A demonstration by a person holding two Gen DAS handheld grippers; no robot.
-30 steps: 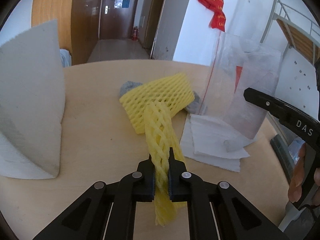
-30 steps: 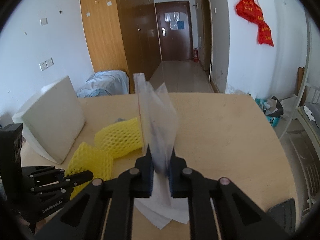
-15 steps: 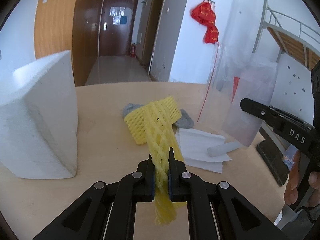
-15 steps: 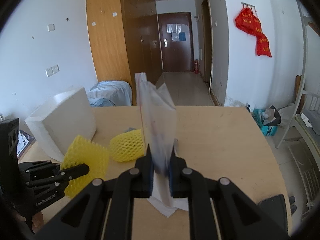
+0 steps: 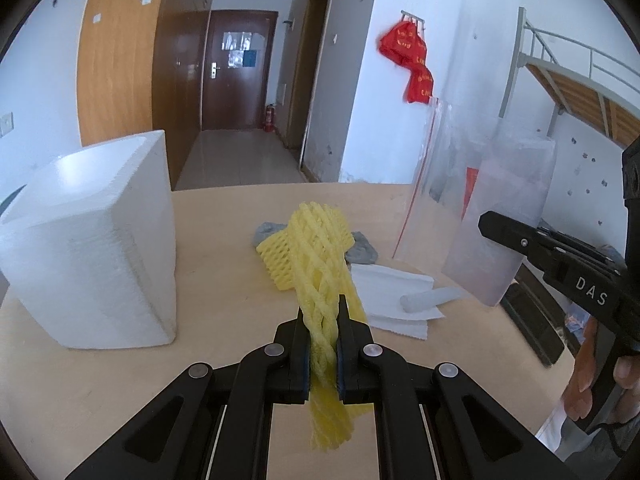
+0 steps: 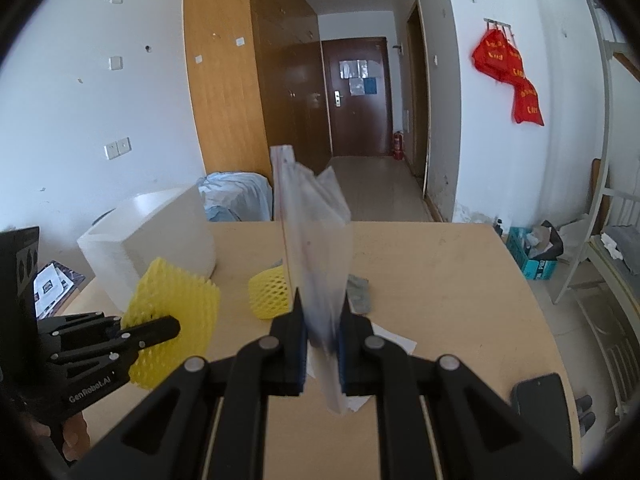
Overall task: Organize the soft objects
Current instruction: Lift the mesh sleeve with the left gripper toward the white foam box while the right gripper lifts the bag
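My left gripper (image 5: 323, 312) is shut on a yellow foam net sleeve (image 5: 320, 264) and holds it lifted above the round wooden table (image 5: 224, 216); it also shows in the right wrist view (image 6: 172, 300). A second yellow net sleeve (image 6: 269, 294) lies on the table behind it. My right gripper (image 6: 321, 308) is shut on a clear zip plastic bag (image 6: 312, 232) with a red seal line, held upright; the bag also shows in the left wrist view (image 5: 480, 208). A grey soft piece (image 6: 359, 294) lies beside the second sleeve.
A large white foam block (image 5: 92, 248) stands on the table's left. White foam sheets (image 5: 392, 292) and a small clear tube (image 5: 428, 298) lie on the table. A dark phone (image 6: 542, 402) lies at the right edge.
Both grippers have risen. The yellow sleeve has been lifted off the table in my left gripper. The bag has come up with my right gripper.
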